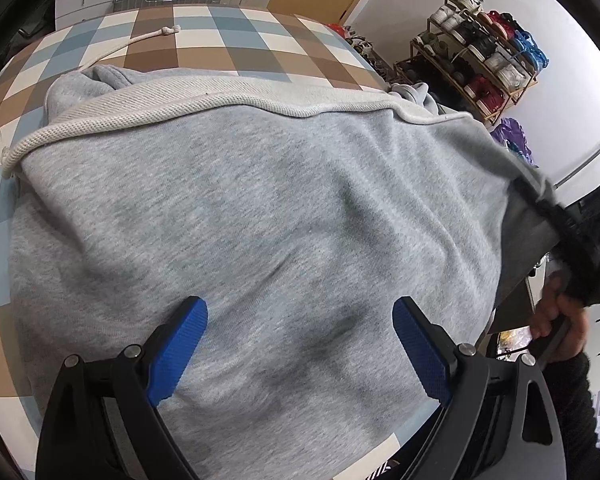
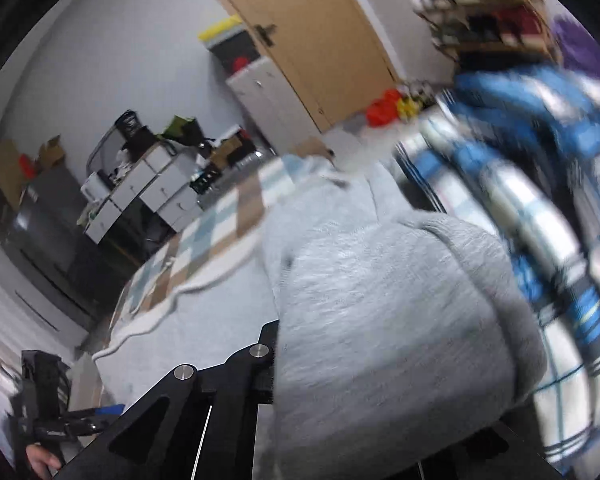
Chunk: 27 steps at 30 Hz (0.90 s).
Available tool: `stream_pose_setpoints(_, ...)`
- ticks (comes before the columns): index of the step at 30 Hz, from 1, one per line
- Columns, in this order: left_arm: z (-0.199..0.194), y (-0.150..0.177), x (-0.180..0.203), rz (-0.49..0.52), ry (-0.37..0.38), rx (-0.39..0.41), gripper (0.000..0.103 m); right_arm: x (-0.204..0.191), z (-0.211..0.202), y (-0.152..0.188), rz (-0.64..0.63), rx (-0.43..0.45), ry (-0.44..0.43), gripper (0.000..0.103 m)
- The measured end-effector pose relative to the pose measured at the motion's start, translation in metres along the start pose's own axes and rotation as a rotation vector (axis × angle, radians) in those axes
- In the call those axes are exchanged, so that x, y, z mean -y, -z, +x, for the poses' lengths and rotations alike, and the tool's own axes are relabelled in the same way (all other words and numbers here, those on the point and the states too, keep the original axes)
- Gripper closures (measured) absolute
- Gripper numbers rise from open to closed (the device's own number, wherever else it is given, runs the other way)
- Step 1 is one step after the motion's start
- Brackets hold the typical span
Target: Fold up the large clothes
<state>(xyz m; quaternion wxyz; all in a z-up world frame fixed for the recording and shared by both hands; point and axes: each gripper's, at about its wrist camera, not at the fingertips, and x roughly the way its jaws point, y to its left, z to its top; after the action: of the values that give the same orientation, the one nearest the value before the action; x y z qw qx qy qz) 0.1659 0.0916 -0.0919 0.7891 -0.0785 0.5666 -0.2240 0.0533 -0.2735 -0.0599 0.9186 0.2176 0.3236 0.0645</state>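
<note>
Left gripper (image 1: 300,344) hovers jaws-apart over the grey hoodie (image 1: 260,220) spread on the checkered surface (image 1: 204,36), while right gripper (image 2: 284,368) clamps the hoodie's edge, lifting it, probably for a fold.

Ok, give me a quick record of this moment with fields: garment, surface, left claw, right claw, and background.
garment: light grey fleece hoodie with white cord drawstring, spread on the surface
surface: blue, brown and white checkered cover
left claw: open, blue pads above the hoodie, holding nothing
right claw: fingers hidden under grey fabric; appears shut on a lifted hoodie edge
background: wooden shoe rack, tan door
</note>
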Motion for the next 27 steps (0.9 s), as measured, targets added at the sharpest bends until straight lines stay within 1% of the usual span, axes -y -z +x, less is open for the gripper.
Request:
stream_pose_setpoints(3,-0.007,0.0,-0.005,-0.019,0.007,0.005,0.013,-0.037,-0.002,-0.013,-0.085,-0.01,-0.006,0.097)
stream_pose_setpoints(4,-0.012,-0.001,-0.008,-0.032,0.011,0.012,0.013,-0.057,-0.003,-0.016,-0.13,-0.018,-0.013,0.097)
stream_pose_setpoints(7,-0.031,-0.002,-0.018,-0.055,0.028,0.046,0.013,-0.102,-0.002,-0.024,-0.202,-0.02,-0.052,0.097)
stream_pose_setpoints(8,-0.038,-0.001,-0.023,-0.057,0.027,0.057,0.013,-0.112,-0.004,-0.022,-0.219,-0.019,-0.056,0.097)
stream_pose_setpoints(9,-0.042,0.0,-0.026,-0.057,0.022,0.06,0.013,-0.132,-0.005,-0.022,-0.243,-0.019,-0.07,0.097)
stream_pose_setpoints(13,-0.06,0.006,-0.048,-0.06,-0.02,0.066,0.013,-0.19,-0.006,-0.007,-0.353,-0.015,-0.09,0.097)
stream_pose_setpoints(15,-0.063,0.009,-0.059,-0.058,-0.047,0.036,0.013,-0.225,-0.005,0.008,-0.429,-0.024,-0.107,0.097)
stream_pose_setpoints(16,-0.065,0.012,-0.068,-0.074,-0.059,0.032,0.013,-0.236,-0.006,0.015,-0.457,-0.028,-0.118,0.096)
stream_pose_setpoints(18,-0.073,0.015,-0.081,-0.116,-0.06,0.045,0.013,-0.269,-0.004,0.035,-0.538,-0.042,-0.133,0.096)
stream_pose_setpoints(19,-0.082,0.016,-0.089,-0.142,-0.05,0.064,0.013,-0.277,-0.001,0.041,-0.561,-0.045,-0.136,0.096)
stream_pose_setpoints(20,-0.093,0.017,-0.095,-0.159,-0.032,0.091,0.013,-0.291,0.001,0.056,-0.602,-0.053,-0.137,0.096)
stream_pose_setpoints(22,-0.112,0.019,-0.101,-0.188,-0.02,0.147,0.013,-0.309,0.008,0.082,-0.67,-0.066,-0.126,0.096)
stream_pose_setpoints(23,-0.125,0.022,-0.106,-0.206,-0.012,0.191,0.013,-0.32,0.013,0.101,-0.717,-0.071,-0.115,0.096)
stream_pose_setpoints(24,-0.132,0.023,-0.108,-0.216,-0.004,0.215,0.013,-0.329,0.02,0.121,-0.761,-0.082,-0.106,0.096)
stream_pose_setpoints(27,-0.153,0.033,-0.113,-0.248,0.009,0.276,0.013,-0.339,0.044,0.171,-0.817,-0.147,-0.096,0.096)
